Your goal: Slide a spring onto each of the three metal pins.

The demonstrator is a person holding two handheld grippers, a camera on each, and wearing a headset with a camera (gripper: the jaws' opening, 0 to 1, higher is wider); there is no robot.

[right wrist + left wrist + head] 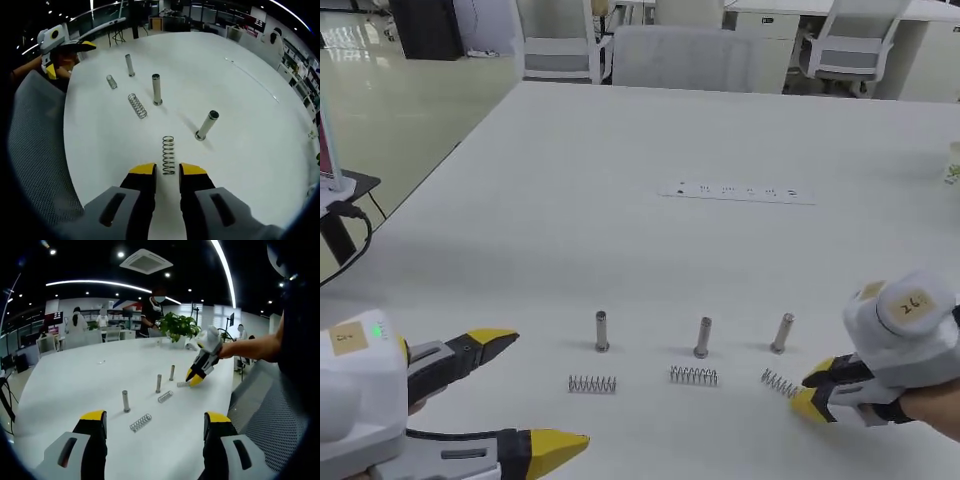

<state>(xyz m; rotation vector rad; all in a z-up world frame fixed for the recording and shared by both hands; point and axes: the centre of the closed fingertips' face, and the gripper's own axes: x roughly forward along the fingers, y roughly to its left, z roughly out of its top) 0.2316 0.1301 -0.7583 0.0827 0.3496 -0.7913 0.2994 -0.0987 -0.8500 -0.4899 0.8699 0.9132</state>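
Fingers (490,340) of my left gripper (543,388) stand wide apart with nothing between them, low at the near left of the white table (620,200). In the left gripper view the two yellow tips frame the row of parts end-on. The nearest spring lies ahead of them, well clear of both.

Moving right in the head view, the left pin (601,331) stands upright on its small base. The left spring (592,384) lies flat on the table just in front of it, apart from it and running side to side.

Next comes the middle pin (703,337), also upright, with the middle spring (693,375) lying on its side just before it, not touching. Farther back, a power strip (738,192) sits flush in the table top.

The right pin (782,333) stands upright too, in line with the other two. The right spring (778,382) lies near its base at a slant, and its right end reaches my right gripper (810,388), which I hold low to the table at the near right.

In the right gripper view, that gripper's fingers (142,172) are drawn close together but not closed. The near end of the spring sits in the narrow gap between the yellow tips, with a little table showing on either side, so nothing is clamped. No pin carries a spring yet.
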